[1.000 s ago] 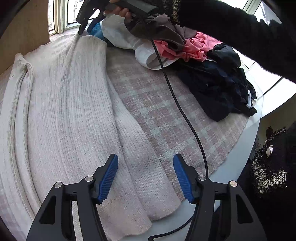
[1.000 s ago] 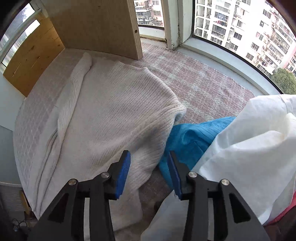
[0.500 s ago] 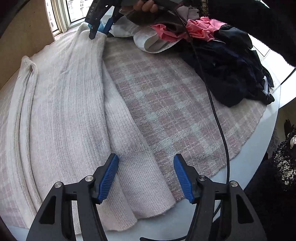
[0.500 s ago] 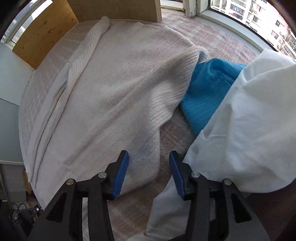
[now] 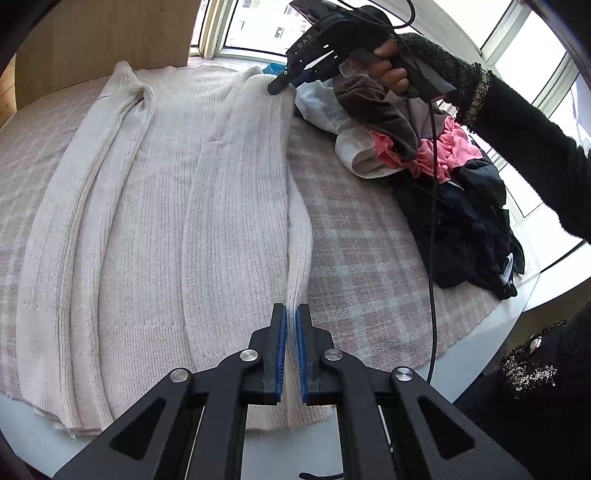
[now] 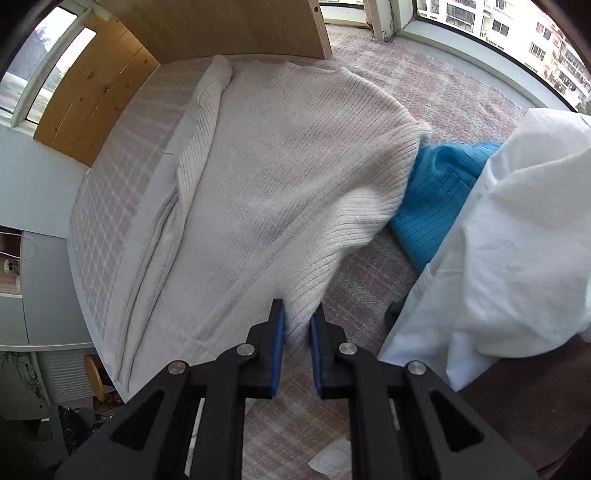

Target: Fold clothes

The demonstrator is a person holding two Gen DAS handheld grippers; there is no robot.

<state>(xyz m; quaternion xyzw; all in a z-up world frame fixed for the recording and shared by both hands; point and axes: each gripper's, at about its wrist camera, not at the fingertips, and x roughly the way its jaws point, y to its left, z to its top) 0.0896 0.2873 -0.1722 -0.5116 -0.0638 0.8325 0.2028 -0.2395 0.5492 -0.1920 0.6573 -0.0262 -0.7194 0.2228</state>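
Observation:
A cream ribbed sweater [image 5: 155, 229] lies spread lengthwise on the plaid-covered table [image 5: 362, 236], with its left side folded inward. My left gripper [image 5: 290, 314] is shut on the sweater's right edge near the hem. In the right wrist view the same sweater [image 6: 266, 177] spreads out ahead, and my right gripper [image 6: 297, 321] is shut on its edge near the far end. In the left wrist view that right gripper [image 5: 284, 79] shows at the sweater's far corner, held by a hand in a black sleeve.
A heap of clothes sits at the right: a white garment [image 6: 517, 240], a blue one [image 6: 439, 195], pink [image 5: 447, 147] and dark pieces [image 5: 469, 229]. A black cable [image 5: 432, 221] hangs across the table. A wooden panel [image 6: 207, 26] and windows stand behind.
Both grippers were open above the sweater's right edge. They have since come down and shut on that edge, one at each end.

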